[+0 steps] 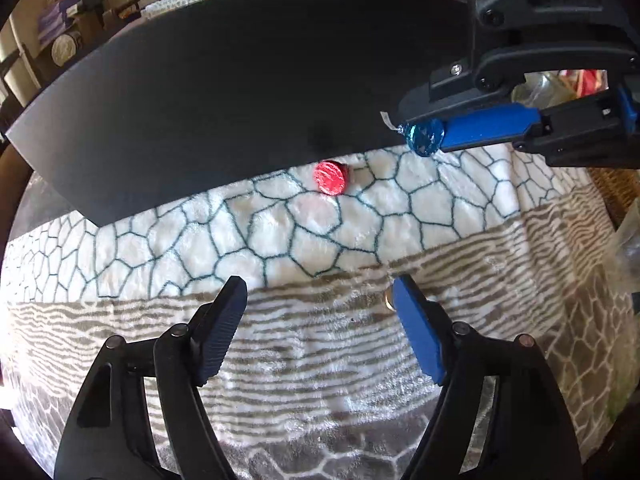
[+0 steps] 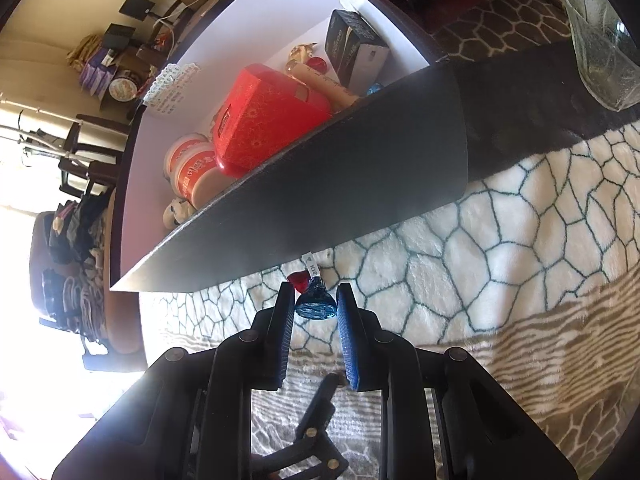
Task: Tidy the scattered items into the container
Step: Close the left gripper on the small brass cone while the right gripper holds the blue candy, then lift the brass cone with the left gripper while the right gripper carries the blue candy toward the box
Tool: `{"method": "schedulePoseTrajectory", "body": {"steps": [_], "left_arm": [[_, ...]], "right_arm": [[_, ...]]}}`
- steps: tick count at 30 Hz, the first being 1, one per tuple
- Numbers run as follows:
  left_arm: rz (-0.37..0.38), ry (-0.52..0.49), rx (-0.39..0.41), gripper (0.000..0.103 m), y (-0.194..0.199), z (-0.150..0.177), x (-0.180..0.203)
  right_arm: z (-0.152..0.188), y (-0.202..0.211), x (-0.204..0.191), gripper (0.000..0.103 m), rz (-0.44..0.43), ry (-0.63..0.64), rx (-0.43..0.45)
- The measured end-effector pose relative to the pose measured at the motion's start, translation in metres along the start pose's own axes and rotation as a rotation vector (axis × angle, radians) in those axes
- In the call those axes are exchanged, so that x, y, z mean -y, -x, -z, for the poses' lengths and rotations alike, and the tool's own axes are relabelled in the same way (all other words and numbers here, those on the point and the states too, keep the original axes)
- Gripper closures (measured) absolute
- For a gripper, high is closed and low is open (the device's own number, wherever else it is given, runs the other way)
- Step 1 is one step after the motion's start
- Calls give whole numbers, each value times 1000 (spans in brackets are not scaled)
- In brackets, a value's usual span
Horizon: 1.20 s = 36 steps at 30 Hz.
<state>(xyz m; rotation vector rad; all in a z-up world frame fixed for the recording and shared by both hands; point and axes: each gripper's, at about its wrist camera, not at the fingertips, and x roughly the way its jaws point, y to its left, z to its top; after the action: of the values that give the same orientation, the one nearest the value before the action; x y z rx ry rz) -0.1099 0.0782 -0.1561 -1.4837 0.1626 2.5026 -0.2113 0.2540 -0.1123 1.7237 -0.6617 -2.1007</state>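
Note:
My right gripper [image 2: 315, 292] is shut on a blue foil candy [image 2: 316, 304] with a paper tag, held above the blanket just in front of the black box's outer wall [image 2: 360, 168]. In the left wrist view that right gripper [image 1: 410, 124] comes in from the right with the blue candy [image 1: 425, 138] at its tips. A red foil candy [image 1: 330, 177] lies on the blanket against the box wall [image 1: 240, 80]. My left gripper [image 1: 319, 280] is open over the striped blanket with nothing between its fingers. A small gold thing [image 1: 386, 300] peeks out beside its blue finger.
The box's white inside [image 2: 280, 32] holds a red carton [image 2: 264, 120], round tubs [image 2: 192, 164], a black carton [image 2: 356, 48] and small items. A glass bowl [image 2: 600, 48] stands right of the box. A patterned blanket [image 1: 280, 240] covers the surface. Chairs and clutter are at the left.

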Motion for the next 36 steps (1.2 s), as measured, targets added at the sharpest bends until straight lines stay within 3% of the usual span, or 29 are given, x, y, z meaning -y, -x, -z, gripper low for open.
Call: {"method": "schedulePoseTrajectory", "body": {"steps": [3, 5, 8, 11, 13, 18, 19, 22, 24, 26, 28, 30, 33, 35, 36], "left_arm": [[33, 26, -27, 46, -1, -3, 1], [77, 12, -49, 77, 1, -6, 4], [90, -13, -79, 101, 5, -7, 9], [89, -18, -110, 102, 7, -8, 6], [124, 33, -140, 102, 7, -12, -8], [321, 238, -174, 102, 20, -11, -44], [337, 254, -166, 99, 24, -12, -41], [355, 254, -153, 62, 19, -27, -16], [349, 228, -161, 55, 16, -31, 2], [311, 176, -178, 42, 11, -27, 21], [255, 121, -173, 39, 8, -21, 34], [204, 69, -175, 40, 3, -19, 47], [128, 34, -159, 51, 0, -17, 57], [68, 11, -156, 83, 0, -17, 59], [67, 15, -160, 90, 1, -18, 58]], "right_arm": [[0, 1, 2, 82, 4, 1, -2], [-1, 3, 3, 82, 10, 1, 0], [-2, 5, 8, 82, 20, 0, 2], [-1, 10, 12, 82, 25, -6, 10], [0, 13, 14, 82, 22, -12, 13], [0, 17, 17, 82, 17, -23, 19], [0, 17, 17, 82, 17, -23, 21], [0, 17, 18, 82, 19, -25, 20], [0, 15, 18, 82, 19, -29, 17], [0, 14, 17, 81, 19, -29, 16], [1, 14, 15, 81, 21, -26, 16], [2, 14, 13, 81, 25, -18, 16], [3, 12, 11, 81, 41, 1, 6], [4, 10, 12, 81, 50, 9, -2], [4, 10, 13, 81, 51, 9, -4]]}}
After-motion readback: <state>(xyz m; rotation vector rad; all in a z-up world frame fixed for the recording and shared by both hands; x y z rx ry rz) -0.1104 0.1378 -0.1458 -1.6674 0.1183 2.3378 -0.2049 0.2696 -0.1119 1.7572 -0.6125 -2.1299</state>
